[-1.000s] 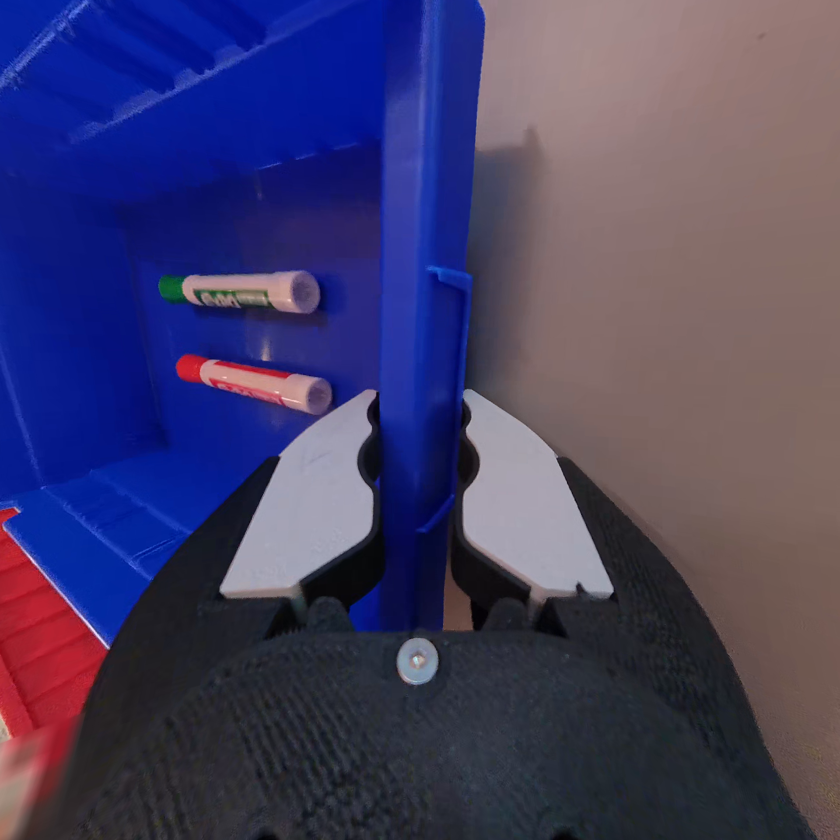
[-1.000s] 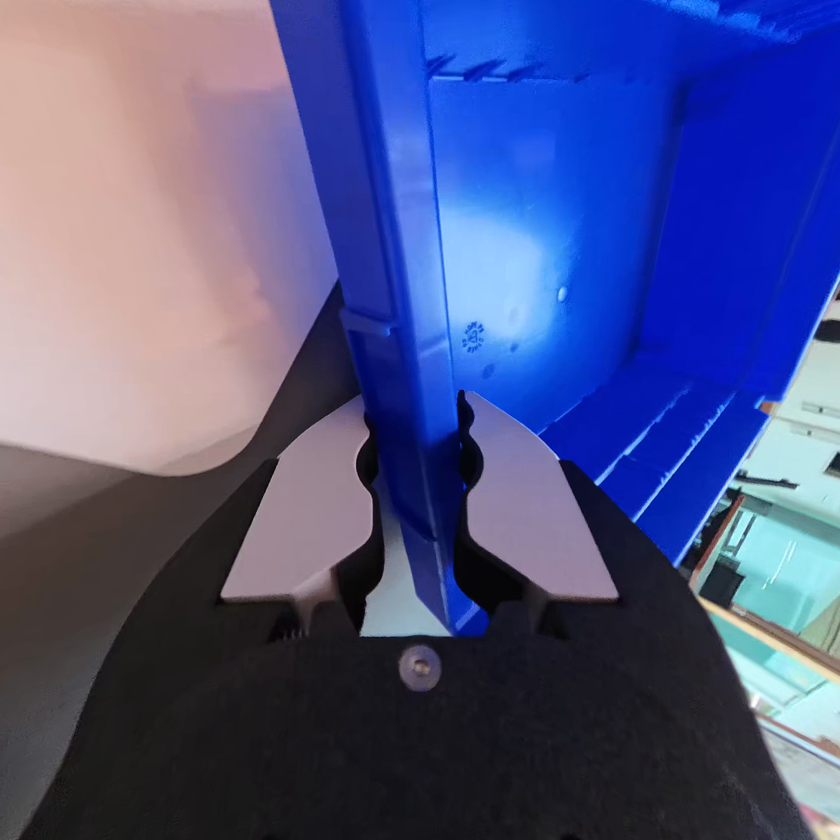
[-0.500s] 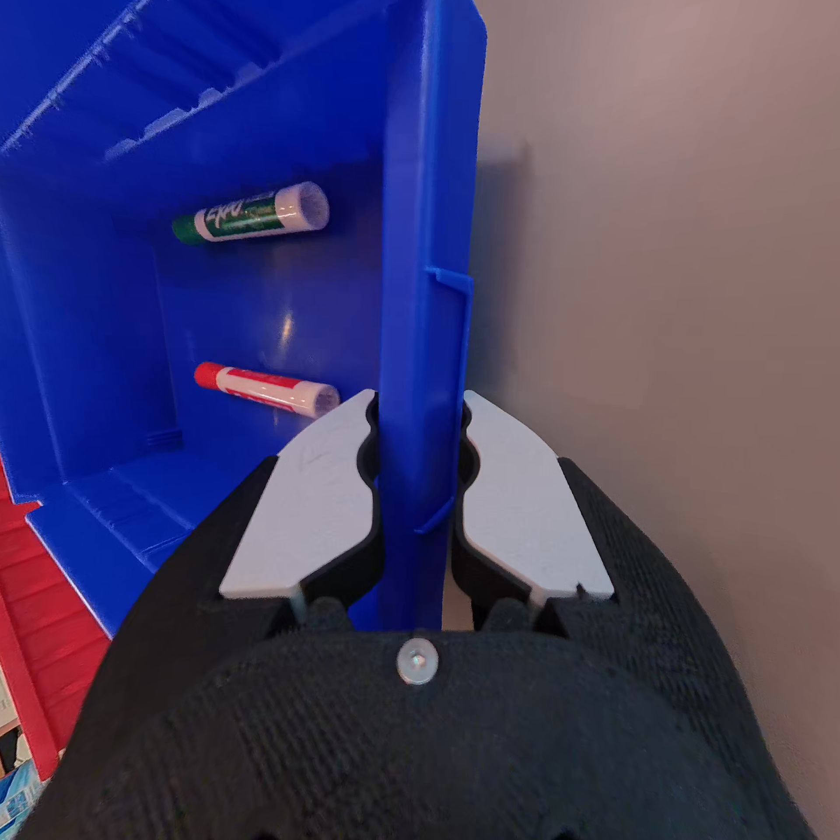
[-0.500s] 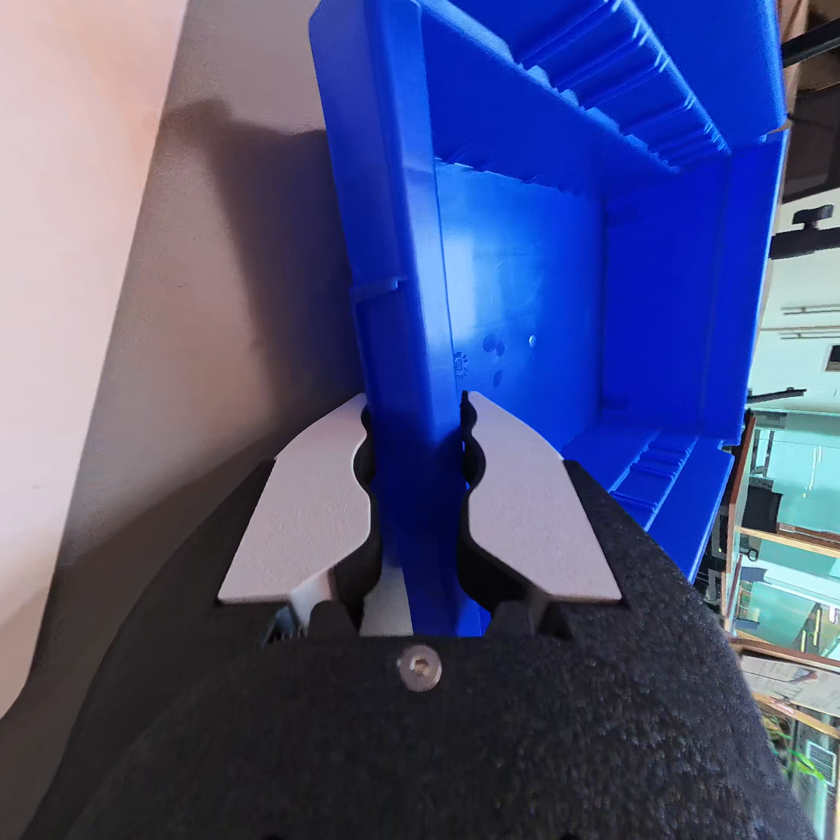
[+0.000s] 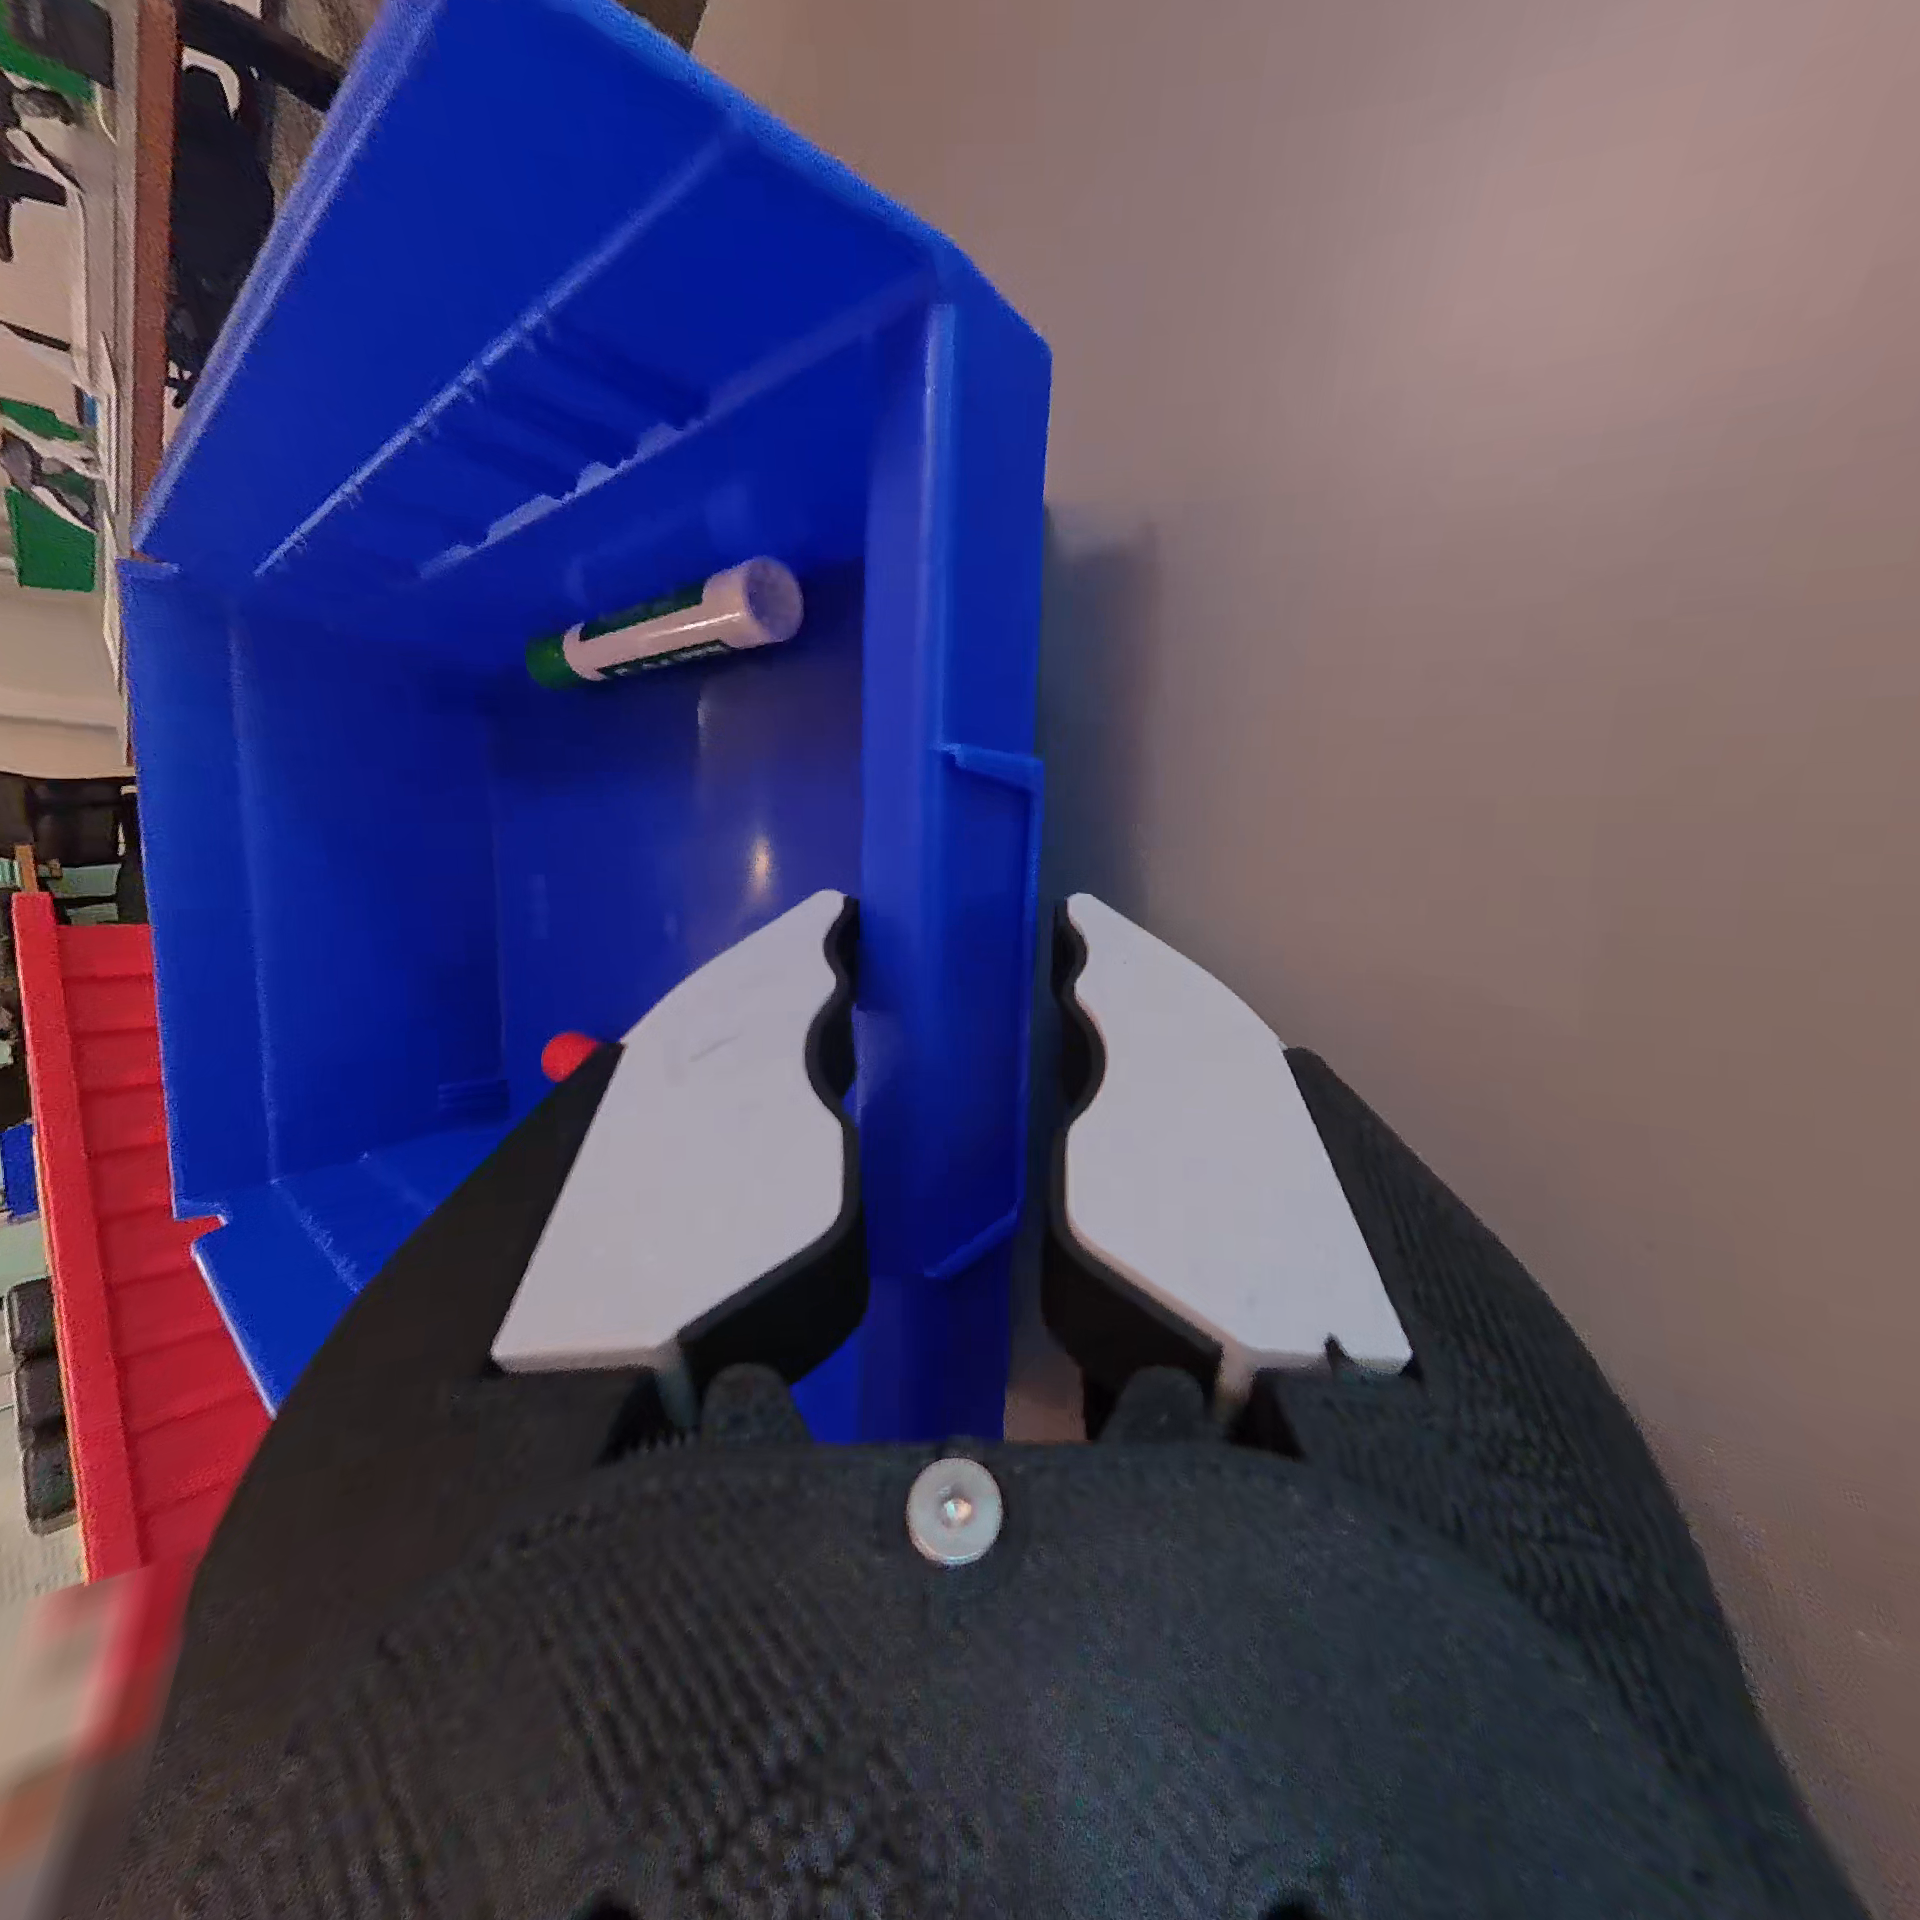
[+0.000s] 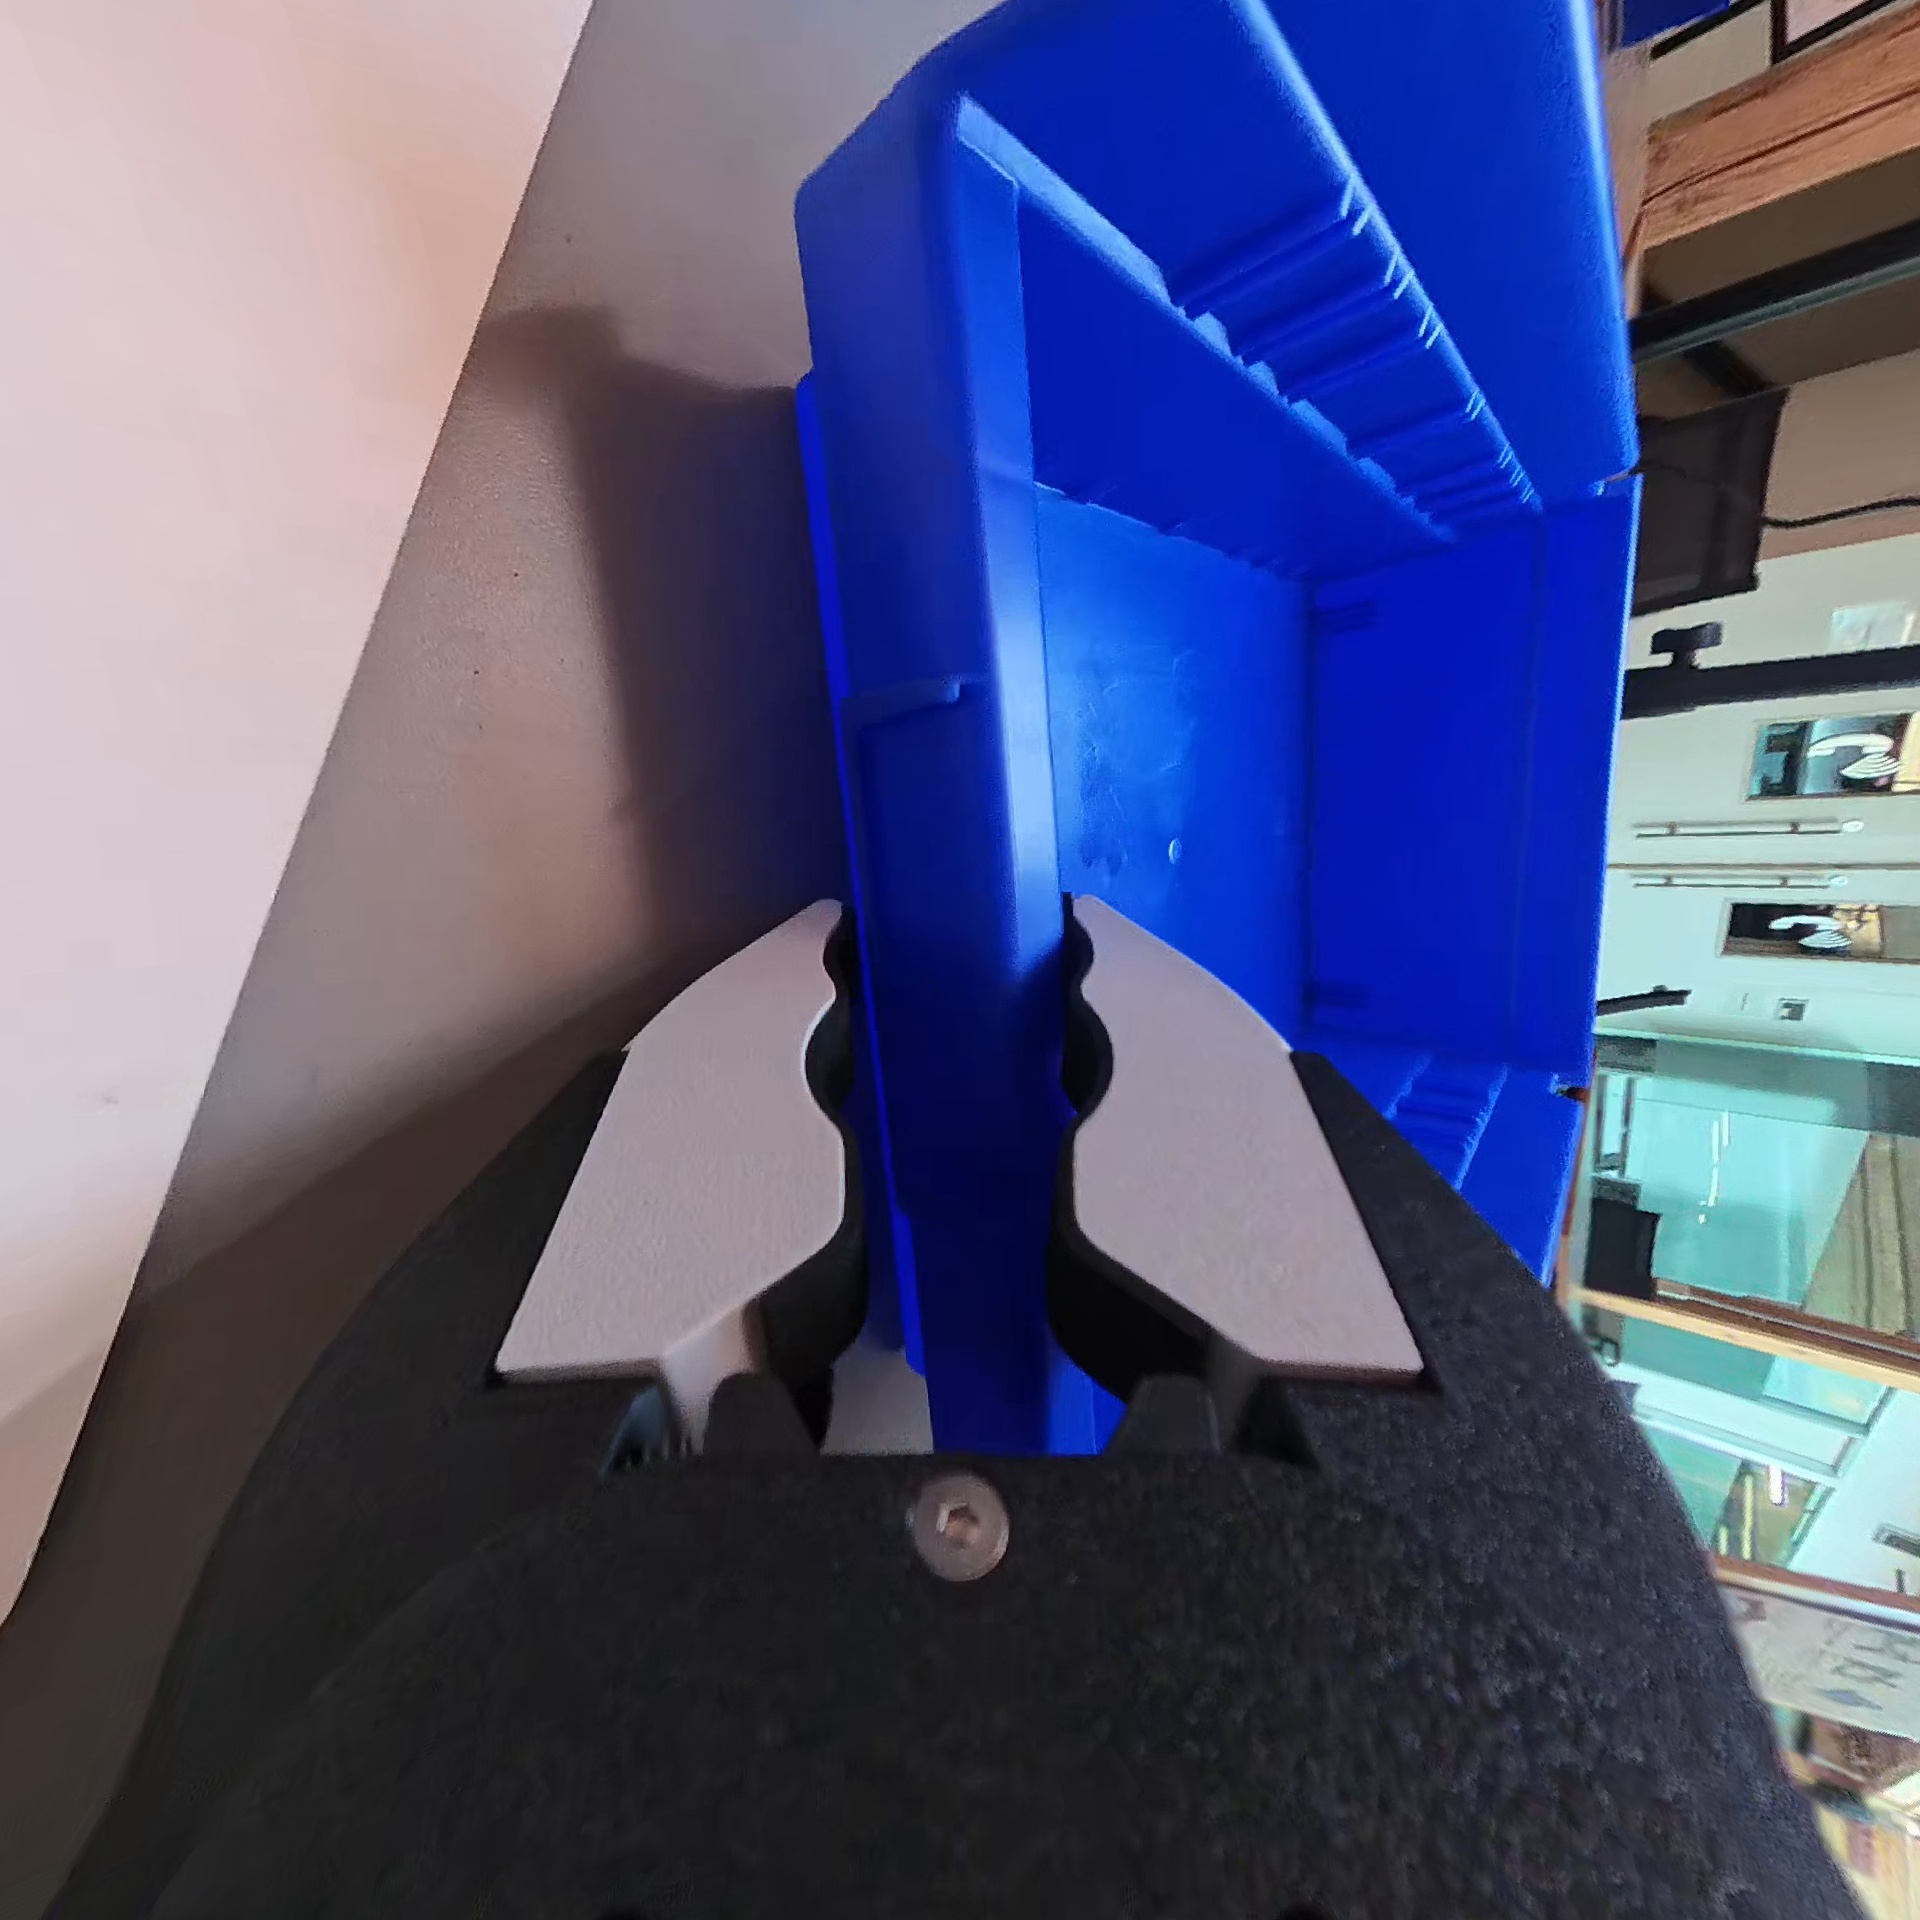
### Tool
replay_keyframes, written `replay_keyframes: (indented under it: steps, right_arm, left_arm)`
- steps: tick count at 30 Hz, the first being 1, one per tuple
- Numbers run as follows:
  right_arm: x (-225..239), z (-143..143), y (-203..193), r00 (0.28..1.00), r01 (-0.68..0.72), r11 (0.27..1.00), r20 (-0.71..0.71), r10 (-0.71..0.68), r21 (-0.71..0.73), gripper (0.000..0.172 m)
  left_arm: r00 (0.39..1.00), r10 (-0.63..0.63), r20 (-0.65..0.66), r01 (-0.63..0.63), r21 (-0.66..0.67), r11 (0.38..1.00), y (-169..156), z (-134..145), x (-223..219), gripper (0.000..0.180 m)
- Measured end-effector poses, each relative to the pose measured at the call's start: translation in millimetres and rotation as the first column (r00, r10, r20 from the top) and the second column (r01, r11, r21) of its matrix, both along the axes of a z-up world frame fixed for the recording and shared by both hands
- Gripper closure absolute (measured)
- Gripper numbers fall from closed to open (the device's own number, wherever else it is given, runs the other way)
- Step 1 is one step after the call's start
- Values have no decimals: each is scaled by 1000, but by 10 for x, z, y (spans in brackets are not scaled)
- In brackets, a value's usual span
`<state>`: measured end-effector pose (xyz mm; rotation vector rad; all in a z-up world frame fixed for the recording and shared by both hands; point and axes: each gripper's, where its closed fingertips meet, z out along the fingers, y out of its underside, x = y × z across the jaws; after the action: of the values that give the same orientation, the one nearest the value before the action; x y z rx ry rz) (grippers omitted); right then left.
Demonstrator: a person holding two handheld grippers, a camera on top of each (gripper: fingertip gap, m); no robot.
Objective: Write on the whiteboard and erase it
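A blue plastic bin (image 5: 644, 935) fills both wrist views; it also shows in the right wrist view (image 6: 1195, 779). My left gripper (image 5: 951, 935) straddles one side wall of the bin. Its left pad lies against the wall, and a thin gap shows between the right pad (image 5: 1070, 997) and the rim, so it is open. My right gripper (image 6: 956, 935) is shut on the opposite side wall, with both pads against it. A green-capped marker (image 5: 665, 634) lies inside by the far wall. The red cap of a second marker (image 5: 566, 1055) peeks out beside my left finger.
A red bin (image 5: 94, 1143) stands to the left of the blue one. A grey surface (image 5: 1455, 727) lies to the right of the bin in the left wrist view. A pale board-like surface (image 6: 208, 416) lies at the left in the right wrist view. Shelves and room clutter (image 6: 1766, 935) show beyond the bin. One gripper's finger ends stand about 60 cm off the other's.
The bin has swung and tilted in both views. The green marker rolled to the far wall and the red one slid behind my left finger. My left pads eased off the wall.
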<state>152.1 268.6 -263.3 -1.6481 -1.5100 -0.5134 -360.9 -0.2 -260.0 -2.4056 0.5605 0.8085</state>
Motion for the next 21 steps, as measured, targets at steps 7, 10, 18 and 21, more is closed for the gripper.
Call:
replay_keyframes:
  steps: [7, 10, 18, 21]
  right_arm:
    - [-64, 13, 30, 998, -58, 998, -28, 58, 19, 139]
    - [-84, 14, 56, 997, -64, 998, -30, 64, 22, 139]
    - [-144, 72, 71, 996, -83, 992, -35, 87, 93, 135]
    - [-346, 262, -139, 976, -146, 987, -156, 154, 66, 134]
  left_arm:
    - [997, -53, 51, 53, -7, 999, -16, -4, 25, 148]
    - [993, -70, 94, 72, -13, 997, -32, -6, 92, 148]
    - [974, -161, 160, 171, -50, 984, -127, -16, 174, 149]
    - [953, -185, 239, 198, -33, 980, -192, 0, 138, 150]
